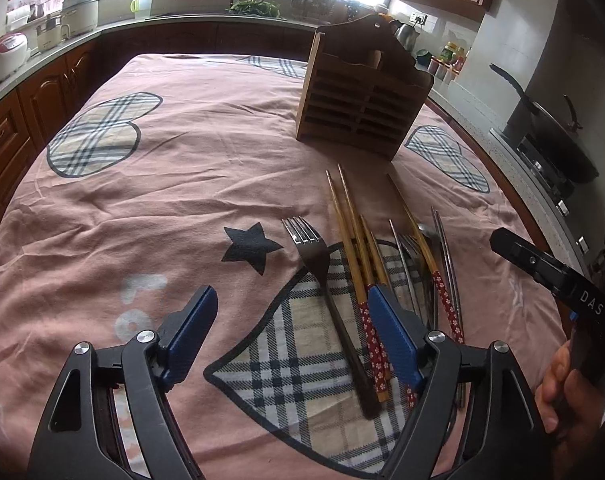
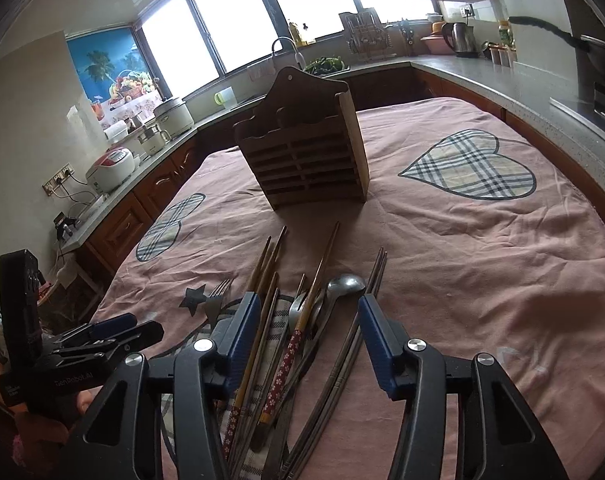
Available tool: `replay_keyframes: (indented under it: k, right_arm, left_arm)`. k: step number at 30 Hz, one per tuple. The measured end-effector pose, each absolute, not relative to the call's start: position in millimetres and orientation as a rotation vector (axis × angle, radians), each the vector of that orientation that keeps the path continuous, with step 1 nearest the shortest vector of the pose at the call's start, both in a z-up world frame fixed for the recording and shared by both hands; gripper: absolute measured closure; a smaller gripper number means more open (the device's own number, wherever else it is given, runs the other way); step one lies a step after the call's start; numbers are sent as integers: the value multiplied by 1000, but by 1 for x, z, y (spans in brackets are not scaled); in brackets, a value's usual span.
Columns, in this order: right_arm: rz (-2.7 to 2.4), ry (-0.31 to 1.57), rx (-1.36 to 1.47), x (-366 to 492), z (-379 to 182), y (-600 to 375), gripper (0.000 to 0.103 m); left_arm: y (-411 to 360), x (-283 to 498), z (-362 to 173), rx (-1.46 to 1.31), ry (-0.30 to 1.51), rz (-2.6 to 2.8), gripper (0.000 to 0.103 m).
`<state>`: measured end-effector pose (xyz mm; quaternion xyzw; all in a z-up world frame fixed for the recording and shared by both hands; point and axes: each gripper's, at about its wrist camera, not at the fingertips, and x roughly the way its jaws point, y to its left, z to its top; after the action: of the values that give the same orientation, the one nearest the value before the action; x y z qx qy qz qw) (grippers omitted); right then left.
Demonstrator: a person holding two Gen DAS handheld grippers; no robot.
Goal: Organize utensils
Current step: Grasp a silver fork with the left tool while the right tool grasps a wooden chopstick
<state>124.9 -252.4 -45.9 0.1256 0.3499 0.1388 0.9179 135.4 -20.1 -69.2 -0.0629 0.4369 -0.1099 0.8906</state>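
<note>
Tablecloth (image 1: 150, 184) bears the wooden holder (image 1: 354, 104), upright and empty, beyond loose chopsticks (image 1: 354, 240), a fork (image 1: 314, 256) and a spoon (image 2: 344, 284). Left gripper (image 1: 290, 316) and right gripper (image 2: 308, 320) hover parted, gripping nothing. Advisable: single out one piece before clamping. Only the right view shows the spoon bowl clearly.

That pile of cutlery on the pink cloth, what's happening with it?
A person holds a two-finger tool in each hand over loose utensils. The left gripper is open around a fork; the right gripper is open over the chopsticks and a spoon. Neither grips anything yet. The wooden holder beyond the pile shows nothing in it.
</note>
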Motion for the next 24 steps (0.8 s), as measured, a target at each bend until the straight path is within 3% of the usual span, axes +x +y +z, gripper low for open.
replay_keyframes:
  k: [22,24]
  right_arm:
    - [315,1021,221,261,-103,-231,77]
    - [312,1023,200,265,-103,-228,80]
  left_arm:
    - [-55,199,-100,-43,1076,-259,57]
    - [-56,201,-100,-26,1071,-250,71]
